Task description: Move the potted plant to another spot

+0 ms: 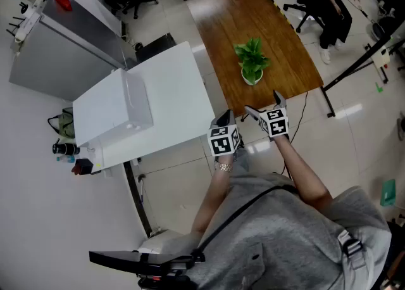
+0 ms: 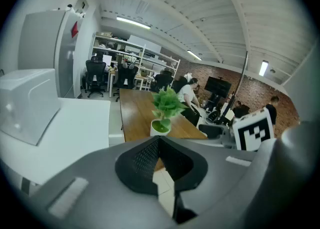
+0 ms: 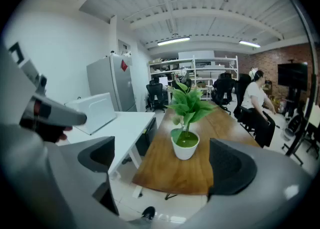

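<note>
The potted plant [image 1: 252,62], green leaves in a small white pot, stands near the front end of the long wooden table [image 1: 240,16]. Both grippers hover off that front edge, short of the pot. My right gripper [image 1: 264,106] is open wide; in the right gripper view the plant [image 3: 186,123] shows straight ahead between the spread pads [image 3: 231,165], well beyond them on the table [image 3: 165,170]. My left gripper [image 1: 226,119] sits to the left, its jaws [image 2: 159,145] closed together with nothing in them. In the left gripper view the plant [image 2: 164,110] stands ahead, slightly right.
A white desk [image 1: 180,86] carrying a white box [image 1: 120,108] adjoins the wooden table on the left. A grey cabinet [image 1: 63,48] stands farther left. A person [image 1: 323,4] sits beyond the table's right side, and a black stand [image 1: 354,67] leans there.
</note>
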### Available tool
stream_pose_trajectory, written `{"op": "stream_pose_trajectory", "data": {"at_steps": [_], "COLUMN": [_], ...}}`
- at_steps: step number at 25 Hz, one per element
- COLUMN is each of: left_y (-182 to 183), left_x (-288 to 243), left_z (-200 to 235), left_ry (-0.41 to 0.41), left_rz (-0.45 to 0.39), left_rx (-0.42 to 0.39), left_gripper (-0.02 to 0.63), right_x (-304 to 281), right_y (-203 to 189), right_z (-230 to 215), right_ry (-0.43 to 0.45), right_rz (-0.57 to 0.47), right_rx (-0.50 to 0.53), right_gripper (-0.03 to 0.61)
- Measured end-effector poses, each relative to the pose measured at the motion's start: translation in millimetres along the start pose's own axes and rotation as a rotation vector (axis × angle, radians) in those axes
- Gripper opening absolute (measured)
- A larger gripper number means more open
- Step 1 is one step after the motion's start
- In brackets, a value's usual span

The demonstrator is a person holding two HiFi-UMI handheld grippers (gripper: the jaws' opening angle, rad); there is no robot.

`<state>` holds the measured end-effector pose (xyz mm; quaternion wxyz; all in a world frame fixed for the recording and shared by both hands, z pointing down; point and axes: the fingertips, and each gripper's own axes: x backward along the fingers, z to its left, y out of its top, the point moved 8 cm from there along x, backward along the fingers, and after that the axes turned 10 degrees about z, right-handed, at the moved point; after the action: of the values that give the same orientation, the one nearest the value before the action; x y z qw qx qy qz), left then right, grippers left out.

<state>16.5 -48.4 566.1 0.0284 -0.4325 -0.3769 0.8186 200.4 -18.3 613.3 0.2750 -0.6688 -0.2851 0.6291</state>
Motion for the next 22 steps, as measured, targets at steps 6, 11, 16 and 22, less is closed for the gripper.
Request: {"op": "stream_pose_trajectory", "data": {"at_steps": [6,11,16,22], "left_y": [105.6,107.9,116.8,117.7], "left_x": [-32.3,-52.1,-66.2,-67.5], "left_z": [31.7,36.7,57.1,78.6], "left_ry": [-0.012,-0.029,0.028,0.107], "left_rz": [-0.058,0.041,0.073,0.075], "left_rx": [-0.067,-0.082,-0.058,0.011], "left_gripper": [0.011,0.011,0.012,0.012], "right_x": [-103.4,-157.0,-201.9,-230.4], "right_y": [18.0,6.1,18.6,22.3], "right_z": [-36.4,-44.0,-64.1,-69.5], "right_ry": [-0.016,-0.013,-0.051,-0.023], "right_rz": [0.016,0.079,0.072,0.090], "right_rx": [0.081,0.141,0.134,0.183], "right_gripper": [0.583,0.583,0.583,0.583]}}
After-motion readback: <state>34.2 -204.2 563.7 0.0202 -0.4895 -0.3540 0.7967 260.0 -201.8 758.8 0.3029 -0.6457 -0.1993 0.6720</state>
